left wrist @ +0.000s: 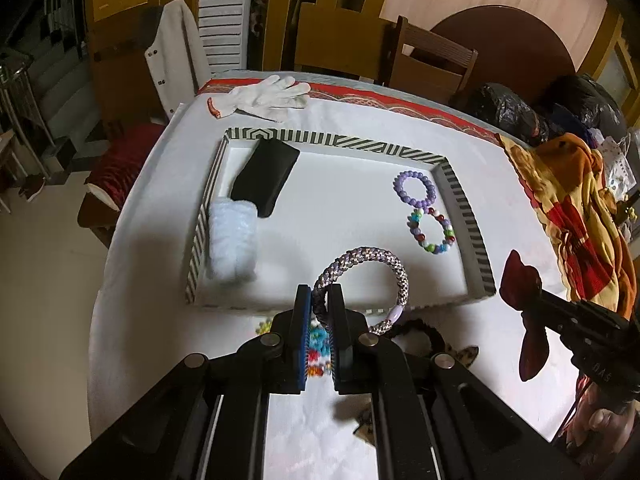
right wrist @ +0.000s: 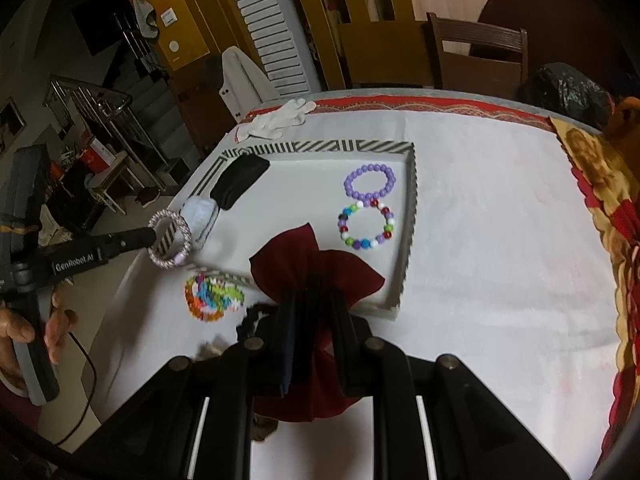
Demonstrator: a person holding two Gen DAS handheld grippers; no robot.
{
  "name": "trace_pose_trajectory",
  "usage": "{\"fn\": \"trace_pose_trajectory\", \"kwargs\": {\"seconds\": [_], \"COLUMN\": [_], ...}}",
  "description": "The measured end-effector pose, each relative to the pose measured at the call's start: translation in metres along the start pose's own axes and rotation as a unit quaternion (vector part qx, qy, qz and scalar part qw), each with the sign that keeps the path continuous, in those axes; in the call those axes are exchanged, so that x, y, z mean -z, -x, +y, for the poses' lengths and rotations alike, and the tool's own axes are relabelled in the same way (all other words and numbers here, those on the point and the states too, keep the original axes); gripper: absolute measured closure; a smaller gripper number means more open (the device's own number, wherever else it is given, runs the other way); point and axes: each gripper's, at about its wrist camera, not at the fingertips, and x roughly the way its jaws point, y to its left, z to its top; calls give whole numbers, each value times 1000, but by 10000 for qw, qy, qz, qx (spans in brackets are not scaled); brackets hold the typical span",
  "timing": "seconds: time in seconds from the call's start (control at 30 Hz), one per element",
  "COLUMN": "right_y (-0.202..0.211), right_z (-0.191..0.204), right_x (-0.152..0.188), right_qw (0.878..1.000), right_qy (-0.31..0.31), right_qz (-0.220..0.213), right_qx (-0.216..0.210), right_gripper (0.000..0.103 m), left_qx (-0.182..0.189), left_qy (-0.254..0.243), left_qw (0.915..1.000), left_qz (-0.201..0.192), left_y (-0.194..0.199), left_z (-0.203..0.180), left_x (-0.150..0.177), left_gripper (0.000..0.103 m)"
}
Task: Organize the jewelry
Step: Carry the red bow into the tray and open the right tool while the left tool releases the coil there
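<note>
Fingers of the left gripper (left wrist: 319, 300) pinch a braided cord bangle (left wrist: 370, 276), its ring arching up and rightward above the near rim of the striped tray (left wrist: 466, 200). The right gripper (right wrist: 316, 300) is clamped on a dark red velvet bow (right wrist: 316, 258), wings spread left and right over the tray's near edge. "GenRobot.AI" reads in white along the left tool's arm. Inside the tray lie a purple bead bracelet (right wrist: 370, 182) touching a multicoloured bead bracelet (right wrist: 368, 226), a black case (left wrist: 266, 176) pointing away, and a fuzzy white roll (left wrist: 232, 236).
</note>
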Motion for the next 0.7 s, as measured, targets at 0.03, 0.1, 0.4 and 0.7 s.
{"fn": "trace_pose_trajectory", "kwargs": {"seconds": [0.03,0.1,0.4,0.7], "right_y": [-2,-8,-43,-97], "right_z": [0,-1,-9,-8], "right_x": [-3,-11,-39,-76], "right_qw": [10000,10000,9993,9987], "right_qy": [-15,-57,-271,-360], "right_qz": [-9,-30,9,251], "right_qx": [-18,-68,-245,-275], "right_gripper": [86,86,86,86], "left_qx": [-2,8,5,-157], "left_qy": [-2,8,88,323], "left_qw": [10000,10000,9996,9981], "left_qz": [22,63,259,499], "left_y": [-5,-11,-44,-80], "left_z": [0,1,8,30], "left_x": [-4,-8,-30,-46], "left_gripper": [90,90,90,90]}}
